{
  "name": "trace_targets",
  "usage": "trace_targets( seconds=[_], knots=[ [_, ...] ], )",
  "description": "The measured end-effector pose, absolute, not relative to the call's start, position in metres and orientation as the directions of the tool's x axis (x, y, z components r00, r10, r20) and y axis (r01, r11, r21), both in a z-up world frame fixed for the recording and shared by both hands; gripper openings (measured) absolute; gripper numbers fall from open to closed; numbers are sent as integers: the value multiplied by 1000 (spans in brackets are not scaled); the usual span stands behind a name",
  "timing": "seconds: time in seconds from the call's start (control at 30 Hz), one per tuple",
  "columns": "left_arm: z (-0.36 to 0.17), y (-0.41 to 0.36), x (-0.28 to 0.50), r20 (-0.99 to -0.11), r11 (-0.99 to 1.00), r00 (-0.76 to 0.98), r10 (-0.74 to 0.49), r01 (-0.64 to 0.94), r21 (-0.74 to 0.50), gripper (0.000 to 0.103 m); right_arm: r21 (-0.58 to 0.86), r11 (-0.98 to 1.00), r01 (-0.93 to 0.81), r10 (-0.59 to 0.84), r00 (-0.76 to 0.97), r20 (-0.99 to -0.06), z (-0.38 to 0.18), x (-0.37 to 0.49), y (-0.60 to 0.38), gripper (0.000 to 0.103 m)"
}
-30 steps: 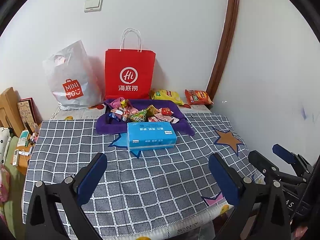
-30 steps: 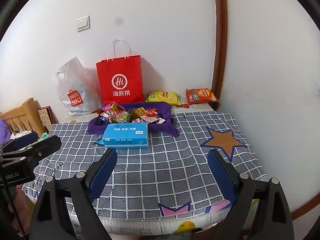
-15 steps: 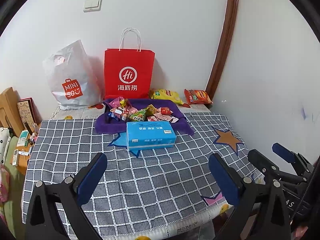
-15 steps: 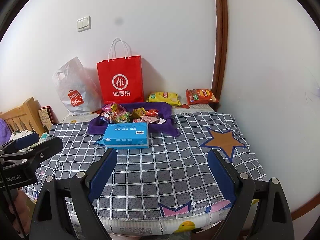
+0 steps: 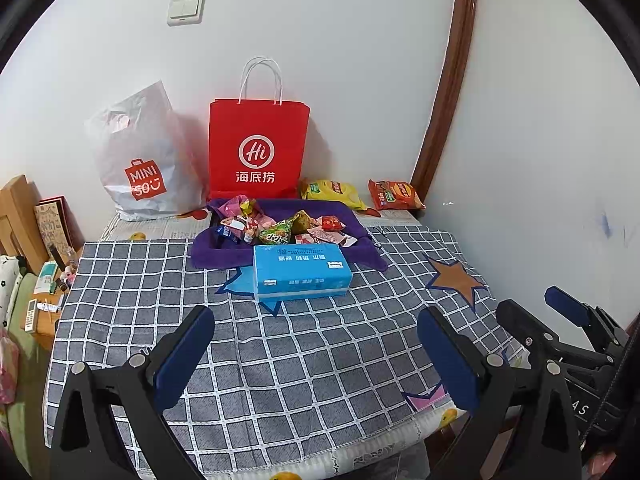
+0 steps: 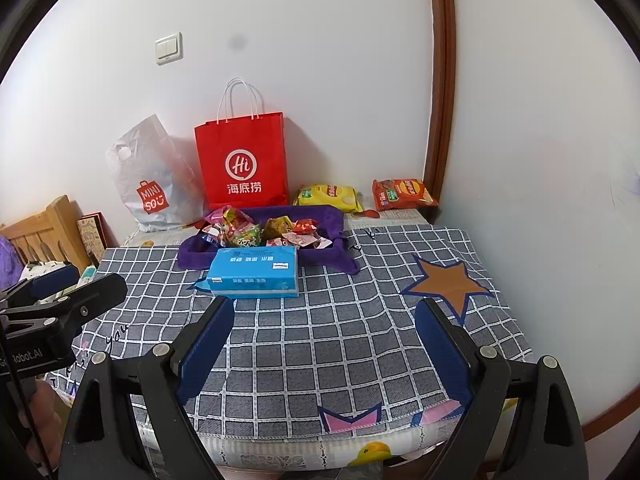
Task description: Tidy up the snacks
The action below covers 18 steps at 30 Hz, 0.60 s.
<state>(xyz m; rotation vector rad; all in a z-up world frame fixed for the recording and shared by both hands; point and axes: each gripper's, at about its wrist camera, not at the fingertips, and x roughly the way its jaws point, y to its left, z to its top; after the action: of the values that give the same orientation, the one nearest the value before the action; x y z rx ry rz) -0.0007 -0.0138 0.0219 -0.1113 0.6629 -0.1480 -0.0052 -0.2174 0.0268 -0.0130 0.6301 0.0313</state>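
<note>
A checked grey tablecloth (image 6: 340, 340) covers the table in a white-walled corner; 2 grippers, left gripper (image 5: 316, 336) and right gripper (image 6: 324, 328), hang released, grasping nothing.

Grey-and-white checked cloth (image 5: 280, 360), purple tray (image 5: 224, 256), blue box (image 5: 300, 270).

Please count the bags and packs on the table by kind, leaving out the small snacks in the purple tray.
Shopping bags: 2 (red paper bag, white plastic bag)
Chip packets: 2 (yellow, orange)
Blue tissue pack: 1
Total: 5
</note>
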Motion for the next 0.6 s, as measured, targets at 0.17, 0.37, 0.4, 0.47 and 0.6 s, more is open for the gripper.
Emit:
trace_targets(
  seconds=[0.17,0.37,0.4,0.47,0.6],
  knots=[
    [23,-14,-1,-602,984,780,-172,101,-150,102,-2,999,-35,27,810,-586,28,-6,-217,91],
    [24,-14,-2,-599,983,782,-172,100,-151,102,-3,999,-37,29,811,-584,29,-7,-218,91],
    [24,-14,-2,-599,983,782,-172,101,-150,102,-5,999,-37,27,812,-584,29,-8,-217,91],
    [24,-14,-2,-598,984,783,-171,100,-150,102,-10,999,-35,23,814,-581,30,-8,-217,91],
    [25,-12,-2,-597,984,784,-169,98,-150,102,-8,999,-46,34,817,-575,32,-11,-215,91]
  ],
)
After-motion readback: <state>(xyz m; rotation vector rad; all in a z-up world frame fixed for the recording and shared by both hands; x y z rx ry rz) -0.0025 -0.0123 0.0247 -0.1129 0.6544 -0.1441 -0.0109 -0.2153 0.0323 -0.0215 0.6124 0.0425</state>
